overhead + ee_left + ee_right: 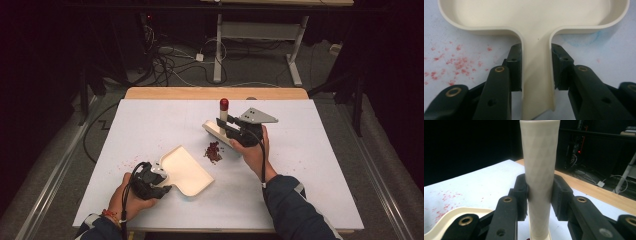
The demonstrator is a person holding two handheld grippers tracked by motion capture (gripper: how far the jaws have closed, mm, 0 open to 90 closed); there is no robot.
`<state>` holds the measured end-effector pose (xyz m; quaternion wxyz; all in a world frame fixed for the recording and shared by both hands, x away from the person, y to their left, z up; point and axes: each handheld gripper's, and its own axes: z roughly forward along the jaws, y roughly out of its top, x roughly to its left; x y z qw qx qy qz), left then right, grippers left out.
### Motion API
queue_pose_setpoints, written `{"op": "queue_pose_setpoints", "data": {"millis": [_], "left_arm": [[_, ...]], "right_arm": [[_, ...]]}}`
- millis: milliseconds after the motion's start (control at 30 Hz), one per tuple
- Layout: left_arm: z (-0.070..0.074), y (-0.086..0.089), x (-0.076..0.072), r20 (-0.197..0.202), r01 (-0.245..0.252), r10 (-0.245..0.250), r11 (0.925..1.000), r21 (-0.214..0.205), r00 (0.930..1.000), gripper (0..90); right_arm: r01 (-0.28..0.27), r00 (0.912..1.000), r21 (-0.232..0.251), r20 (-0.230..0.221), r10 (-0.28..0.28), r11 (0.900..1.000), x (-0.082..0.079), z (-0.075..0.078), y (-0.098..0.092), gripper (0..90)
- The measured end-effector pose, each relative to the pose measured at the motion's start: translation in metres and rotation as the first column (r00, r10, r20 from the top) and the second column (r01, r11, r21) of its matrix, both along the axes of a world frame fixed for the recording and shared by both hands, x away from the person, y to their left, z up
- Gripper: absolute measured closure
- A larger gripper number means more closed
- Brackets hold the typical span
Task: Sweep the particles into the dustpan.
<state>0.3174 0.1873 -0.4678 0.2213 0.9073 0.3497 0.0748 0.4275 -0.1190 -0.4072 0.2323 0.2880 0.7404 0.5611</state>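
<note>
A cream dustpan lies flat on the white table, its tray open toward the middle. My left gripper is shut on the dustpan's handle, one pad on each side. A small pile of dark red crumbs lies just beyond the pan's far corner. My right gripper is shut on the upright cream handle of a brush with a red cap. The brush's cream head sits low by the table, just behind the crumbs.
Faint red specks dot the table sheet left of the dustpan handle, and a pale blue stain lies to its right. A wooden table edge runs along the far side, with cables and a desk frame on the floor beyond.
</note>
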Motion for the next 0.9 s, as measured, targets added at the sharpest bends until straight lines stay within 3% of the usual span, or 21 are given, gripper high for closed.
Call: {"op": "queue_pose_setpoints", "data": {"millis": [167,667,900], "left_arm": [[0.0,-0.001,0.0,-0.002,-0.003,0.003,1.0,-0.002,1.0,64.0],[0.001,-0.011,0.006,-0.024,-0.02,0.02,0.9998,0.001,0.9995,64.0],[0.003,-0.022,0.009,-0.04,-0.049,0.05,0.9985,0.026,0.9979,64.0]], "right_arm": [[-0.004,0.9999,0.026,-0.011,0.005,0.9997,-0.003,-0.001,-0.003,69.5],[-0.003,0.9993,0.043,-0.038,0.005,0.9991,-0.011,-0.001,0.005,68.9],[0.003,0.9987,0.042,-0.051,-0.001,0.9991,-0.017,0.0,0.013,68.7]]}}
